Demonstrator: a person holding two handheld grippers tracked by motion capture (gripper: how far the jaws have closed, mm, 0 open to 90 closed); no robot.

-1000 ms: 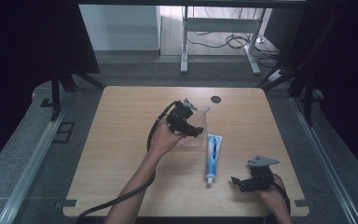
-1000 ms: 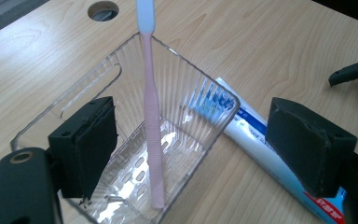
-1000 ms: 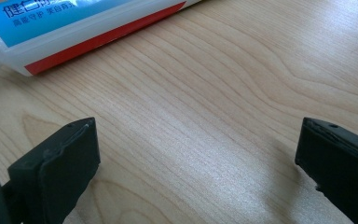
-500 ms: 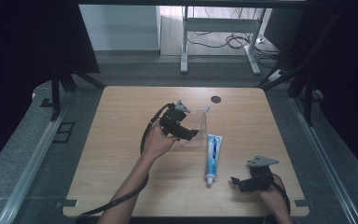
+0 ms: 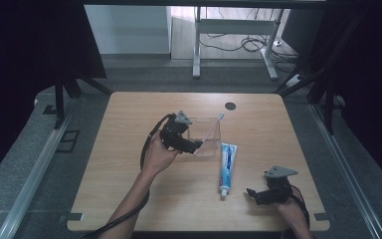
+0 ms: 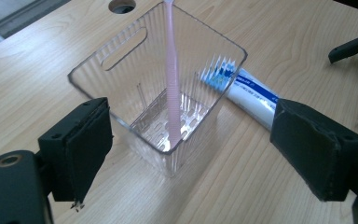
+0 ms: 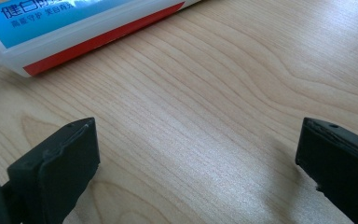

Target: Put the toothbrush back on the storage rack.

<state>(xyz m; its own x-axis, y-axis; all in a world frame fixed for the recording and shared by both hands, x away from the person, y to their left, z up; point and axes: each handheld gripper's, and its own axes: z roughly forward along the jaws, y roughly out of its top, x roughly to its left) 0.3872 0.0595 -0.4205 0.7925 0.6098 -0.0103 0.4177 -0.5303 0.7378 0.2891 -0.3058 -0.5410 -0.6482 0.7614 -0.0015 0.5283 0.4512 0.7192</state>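
A clear ribbed plastic container [image 5: 206, 135] [image 6: 140, 74] stands upright mid-table. A pink toothbrush [image 5: 214, 127] [image 6: 172, 84] leans inside it, head up over the far rim. My left gripper [image 5: 194, 140] [image 6: 193, 154] is open just in front of the container, its jaws wide on either side and apart from the walls. A white and blue toothpaste tube [image 5: 227, 166] [image 6: 251, 93] [image 7: 74, 28] lies flat to the right of the container, cap toward the person. My right gripper [image 5: 254, 193] [image 7: 196, 154] rests low and open on bare wood near the tube's cap end, holding nothing.
A round cable hole [image 5: 230, 106] [image 6: 122, 5] sits near the table's far edge. Dark curtains flank the table [image 5: 129, 199], and a desk frame with cables stands on the floor beyond it. The right gripper's jaws appear far off in the left gripper view.
My left gripper has drawn back toward the left and the person, away from the container. The toothbrush stays leaning in the container. The right gripper has not moved.
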